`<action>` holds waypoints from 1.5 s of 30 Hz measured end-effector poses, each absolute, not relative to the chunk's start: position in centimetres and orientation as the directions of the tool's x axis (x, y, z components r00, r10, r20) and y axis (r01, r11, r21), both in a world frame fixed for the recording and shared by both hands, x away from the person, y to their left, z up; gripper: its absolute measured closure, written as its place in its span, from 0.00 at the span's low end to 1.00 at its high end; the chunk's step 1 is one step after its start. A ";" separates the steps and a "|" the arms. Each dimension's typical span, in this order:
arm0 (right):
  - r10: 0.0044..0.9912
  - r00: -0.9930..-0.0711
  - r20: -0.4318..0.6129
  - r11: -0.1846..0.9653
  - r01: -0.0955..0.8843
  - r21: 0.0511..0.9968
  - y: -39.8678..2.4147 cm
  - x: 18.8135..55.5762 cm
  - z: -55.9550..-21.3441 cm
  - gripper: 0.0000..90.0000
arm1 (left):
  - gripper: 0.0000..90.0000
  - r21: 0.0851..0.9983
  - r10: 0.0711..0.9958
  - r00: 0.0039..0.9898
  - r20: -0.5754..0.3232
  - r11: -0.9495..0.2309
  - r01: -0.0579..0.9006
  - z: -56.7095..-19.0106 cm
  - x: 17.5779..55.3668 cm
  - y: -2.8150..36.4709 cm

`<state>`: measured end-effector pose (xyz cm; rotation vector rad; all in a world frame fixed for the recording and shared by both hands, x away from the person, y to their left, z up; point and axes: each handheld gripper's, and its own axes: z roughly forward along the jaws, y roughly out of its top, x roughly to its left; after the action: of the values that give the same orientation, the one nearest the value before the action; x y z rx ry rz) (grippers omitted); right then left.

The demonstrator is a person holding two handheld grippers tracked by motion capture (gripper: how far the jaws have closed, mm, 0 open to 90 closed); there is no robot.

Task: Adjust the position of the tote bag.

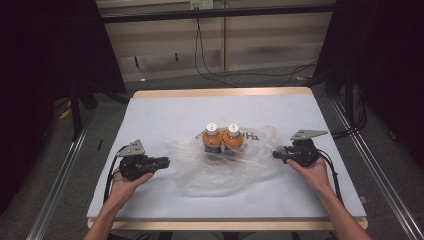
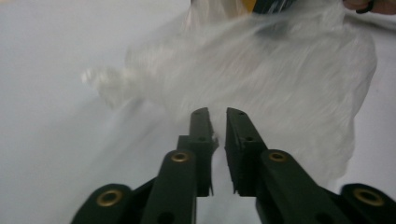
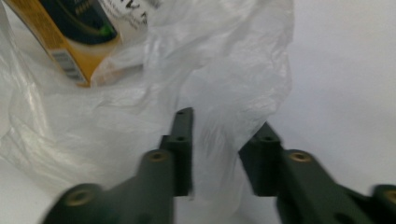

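A crumpled clear plastic bag (image 1: 220, 172) lies in the middle of the white table cover (image 1: 165, 112). Two orange bottles with white caps (image 1: 211, 137) (image 1: 233, 137) stand side by side on its far part. My left gripper (image 1: 166, 161) lies at the bag's left edge. In the left gripper view its jaws (image 2: 217, 112) stand a narrow gap apart, with bag film (image 2: 261, 70) at and beyond the tips. My right gripper (image 1: 276, 154) is at the bag's right edge. It stands open (image 3: 224, 120) with a fold of the bag (image 3: 224, 60) between the jaws. An orange bottle label (image 3: 60, 42) shows behind.
The table's wooden rim (image 1: 220, 92) runs along the far side. Black cables (image 1: 205, 65) trail over the floor beyond it. Metal rails (image 1: 60, 175) flank the table on both sides. Bare cover lies in front of the bag and along the back.
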<state>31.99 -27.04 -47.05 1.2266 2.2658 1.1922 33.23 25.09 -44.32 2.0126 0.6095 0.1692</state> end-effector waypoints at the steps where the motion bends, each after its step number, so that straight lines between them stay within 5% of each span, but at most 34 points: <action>1: 0.795 -0.593 0.125 0.277 0.539 0.795 -27.2 31.8 -46.6 0.60 | 0.85 0.865 0.485 0.865 -0.133 -0.370 0.340 -43.7 33.0 24.9; 2: 0.794 -0.593 0.134 0.252 0.522 0.815 -27.5 31.5 -45.7 0.47 | 0.78 0.878 0.479 0.869 -0.124 -0.355 0.321 -42.9 32.8 24.5; 7: 0.804 -0.588 0.084 0.254 0.469 0.846 -27.6 30.4 -43.1 0.33 | 0.74 0.886 0.447 0.888 -0.107 -0.362 0.289 -41.7 33.2 22.4; 13: 0.808 -0.587 0.052 0.247 0.418 0.874 -27.8 30.1 -40.6 0.31 | 0.86 0.881 0.406 0.910 -0.088 -0.395 0.261 -41.2 34.9 18.4; 15: 0.805 -0.591 0.046 0.245 0.402 0.882 -27.7 30.6 -39.6 0.47 | 0.90 0.884 0.400 0.913 -0.078 -0.397 0.249 -41.1 35.4 17.4; 16: 0.805 -0.591 0.046 0.245 0.402 0.882 -27.7 30.6 -39.6 0.47 | 0.90 0.884 0.402 0.912 -0.080 -0.395 0.252 -41.1 35.7 17.1; 17: 0.785 -0.616 0.065 0.242 0.401 0.883 -27.1 31.1 -39.7 0.63 | 0.93 0.883 0.418 0.905 -0.086 -0.389 0.263 -41.6 36.3 16.5; 18: 0.785 -0.616 0.065 0.242 0.401 0.883 -27.1 31.1 -39.7 0.63 | 0.95 0.883 0.418 0.905 -0.086 -0.389 0.263 -41.6 36.3 16.5; 22: 0.718 -0.690 0.091 0.276 0.402 0.873 -24.2 32.4 -41.5 0.91 | 0.96 0.868 0.432 0.892 -0.129 -0.387 0.312 -43.4 37.2 15.8; 28: 0.672 -0.734 0.100 0.369 0.448 0.815 -21.6 33.9 -44.3 1.00 | 0.92 0.810 0.340 0.931 -0.130 -0.505 0.298 -45.0 36.8 14.0; 34: 0.660 -0.745 0.093 0.409 0.461 0.787 -20.4 34.3 -45.6 1.00 | 0.91 0.769 0.351 0.930 -0.111 -0.562 0.304 -45.8 36.9 13.6; 39: 0.651 -0.754 0.089 0.449 0.477 0.756 -19.6 34.8 -46.8 1.00 | 0.81 0.735 0.385 0.919 -0.088 -0.598 0.320 -47.2 36.7 13.2; 45: 0.662 -0.747 0.064 0.502 0.506 0.702 -19.5 35.3 -47.8 1.00 | 0.90 0.682 0.380 0.924 -0.050 -0.662 0.309 -47.8 36.8 13.0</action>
<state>35.31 -19.52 -47.76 0.9995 2.5319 1.0765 36.78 13.00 -47.77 2.3417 0.4865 0.1247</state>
